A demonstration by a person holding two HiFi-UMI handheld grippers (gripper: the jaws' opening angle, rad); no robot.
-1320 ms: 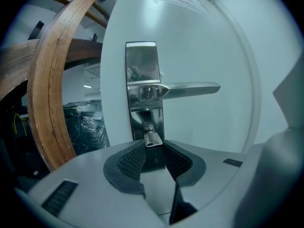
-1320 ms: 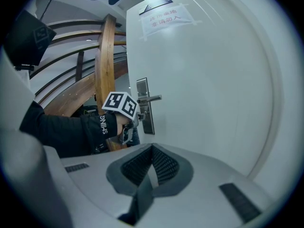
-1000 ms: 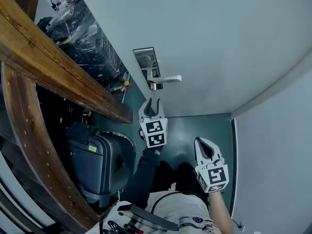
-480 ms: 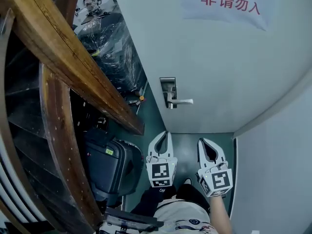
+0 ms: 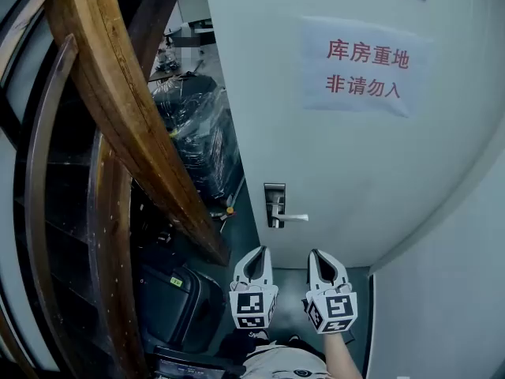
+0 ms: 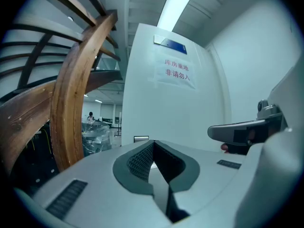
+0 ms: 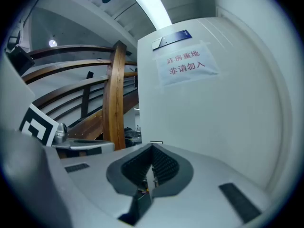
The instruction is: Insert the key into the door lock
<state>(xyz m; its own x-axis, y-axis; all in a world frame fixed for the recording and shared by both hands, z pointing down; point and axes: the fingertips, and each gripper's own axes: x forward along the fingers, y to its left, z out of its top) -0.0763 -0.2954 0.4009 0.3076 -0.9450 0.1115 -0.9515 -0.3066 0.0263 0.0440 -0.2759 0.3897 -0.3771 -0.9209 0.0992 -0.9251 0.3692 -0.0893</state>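
The white door [image 5: 355,172] carries a metal lock plate [image 5: 274,205] with a lever handle [image 5: 293,217]. Both grippers point at the door from below the handle, well short of it. My left gripper [image 5: 256,249] is shut with nothing between its jaws, as the left gripper view [image 6: 153,144] shows, where the lock plate [image 6: 141,138] peeks just above the tips. My right gripper [image 5: 317,253] stands next to it. In the right gripper view its jaws [image 7: 152,147] are closed on a small thin thing, apparently the key [image 7: 148,186], which is mostly hidden.
A curved wooden stair rail [image 5: 134,133] runs down the left. Below it stands a dark suitcase [image 5: 170,302], with plastic-wrapped goods [image 5: 197,133] behind. A paper sign [image 5: 364,68] hangs on the door. A white wall [image 5: 450,290] closes the right side.
Both grippers have risen and drawn side by side under the handle. The left jaws, open a second ago, have closed. The head view has tilted up, bringing the sign into view.
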